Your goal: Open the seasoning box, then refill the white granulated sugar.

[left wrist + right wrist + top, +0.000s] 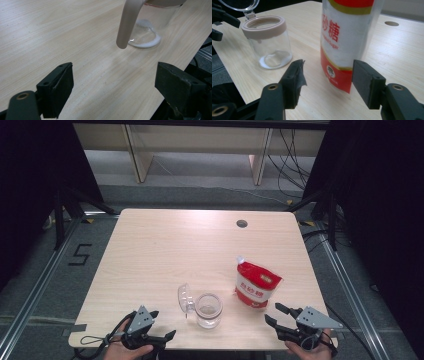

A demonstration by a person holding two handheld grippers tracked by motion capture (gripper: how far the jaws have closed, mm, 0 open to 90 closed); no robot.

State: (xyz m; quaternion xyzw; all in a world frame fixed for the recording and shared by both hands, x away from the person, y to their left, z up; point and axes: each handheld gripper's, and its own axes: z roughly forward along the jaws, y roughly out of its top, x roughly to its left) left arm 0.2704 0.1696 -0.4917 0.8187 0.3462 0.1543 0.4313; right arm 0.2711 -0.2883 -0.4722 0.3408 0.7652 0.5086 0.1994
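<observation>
Sugar waits at four o'clock on the table [150, 250]: the red-and-white sugar pouch [257, 285] stands upright, spout up, and I judge I am at the approach, before any grasp. My right gripper [275, 314] sits at five o'clock of the pouch, jaws parted and empty, the pouch's lower edge just ahead of them in the right gripper view. Next I would need to ease forward so the pads flank the bag, then close gently; it looks soft and may buckle. The glass jar [208, 310], near six o'clock on the table, has its clear hinged lid [185, 298] flipped open and a little white powder in the bottom. My left gripper [161, 326] rests open, empty, at eight o'clock of the jar. Pouch print reads "砂糖" [332, 29] and, partly, "Sugar".
</observation>
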